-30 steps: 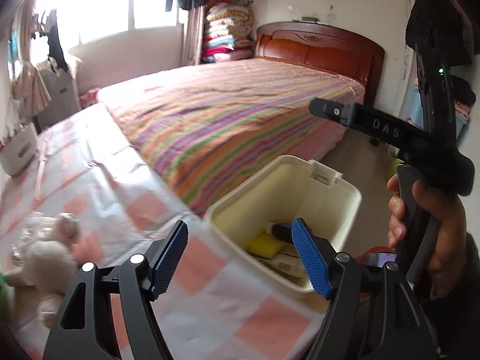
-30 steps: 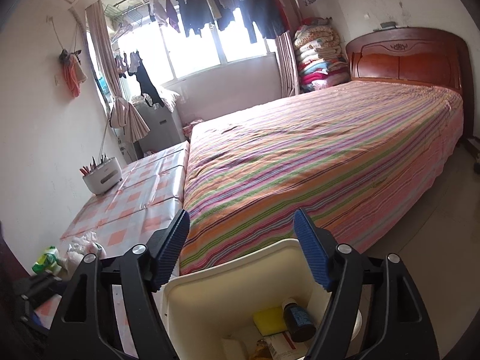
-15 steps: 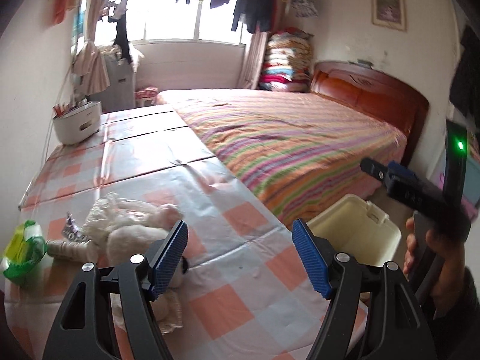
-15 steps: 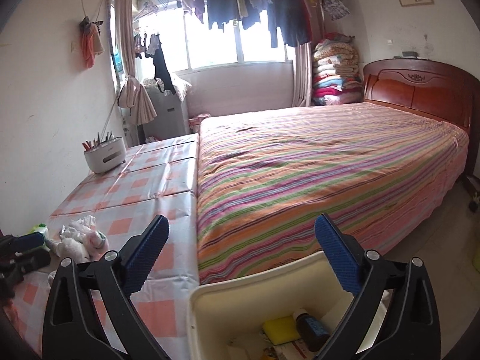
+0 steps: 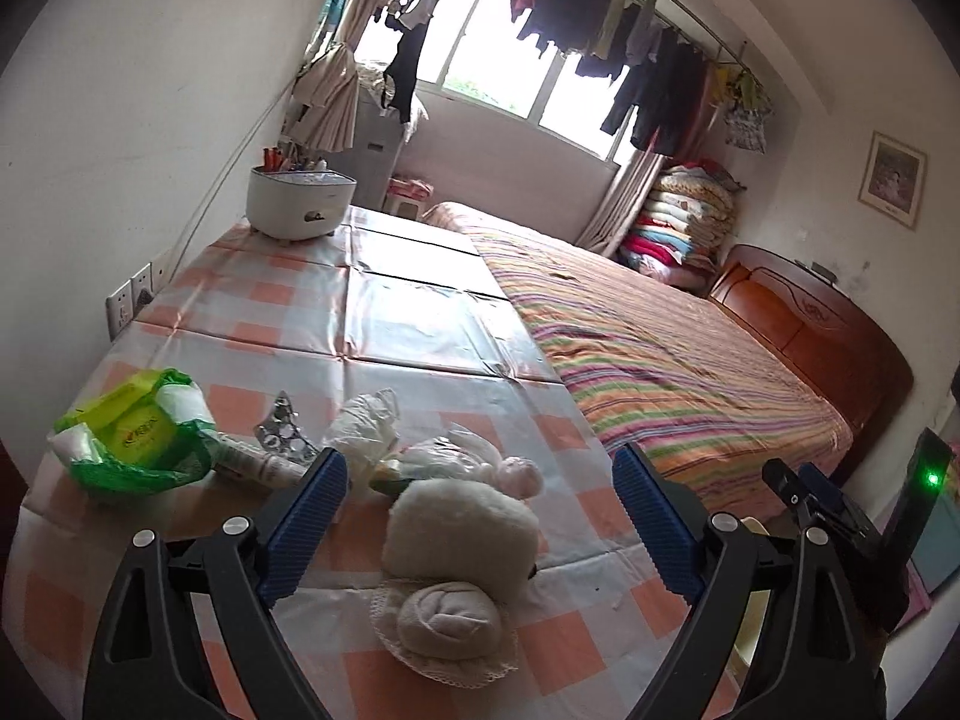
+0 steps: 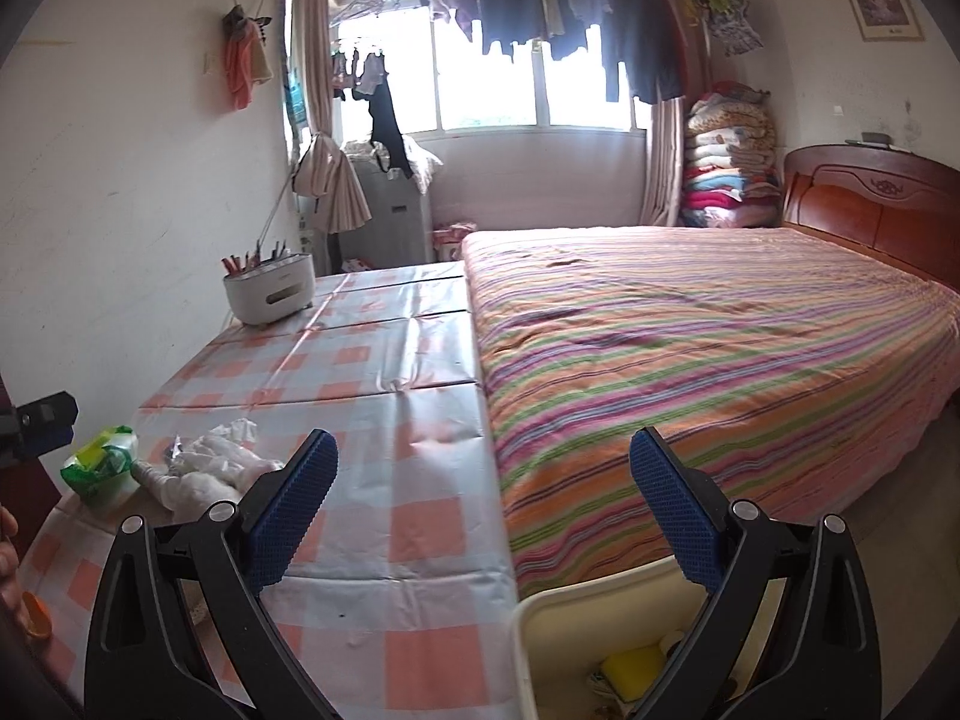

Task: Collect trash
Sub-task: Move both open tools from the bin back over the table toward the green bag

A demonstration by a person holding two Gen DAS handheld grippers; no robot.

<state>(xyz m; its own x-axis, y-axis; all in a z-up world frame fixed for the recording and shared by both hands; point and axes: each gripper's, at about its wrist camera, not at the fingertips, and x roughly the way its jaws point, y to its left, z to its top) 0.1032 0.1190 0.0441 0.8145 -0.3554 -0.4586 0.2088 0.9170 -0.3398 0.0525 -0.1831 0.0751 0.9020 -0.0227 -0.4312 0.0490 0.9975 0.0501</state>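
A heap of trash lies on the checked tablecloth (image 5: 420, 324): a cream wad of cloth (image 5: 459, 531), a rolled rag on a lace doily (image 5: 447, 624), clear plastic bags (image 5: 366, 426), a foil blister pack (image 5: 282, 432) and a green tissue pack (image 5: 135, 432). My left gripper (image 5: 480, 516) is open and empty, its jaws on either side of the cream wad. My right gripper (image 6: 483, 510) is open and empty above the table edge. The cream bin (image 6: 576, 618) stands below it with a yellow sponge (image 6: 630, 666) inside.
A white pen holder (image 5: 300, 201) stands at the table's far end. A striped bed (image 6: 708, 348) runs along the table's right side. The trash heap (image 6: 210, 468) shows at the left in the right wrist view. A wall socket (image 5: 129, 300) is on the left wall.
My left gripper has swung left from the bin to over the trash heap, coming closer to it. My right gripper has opened wider and drawn back from the bin.
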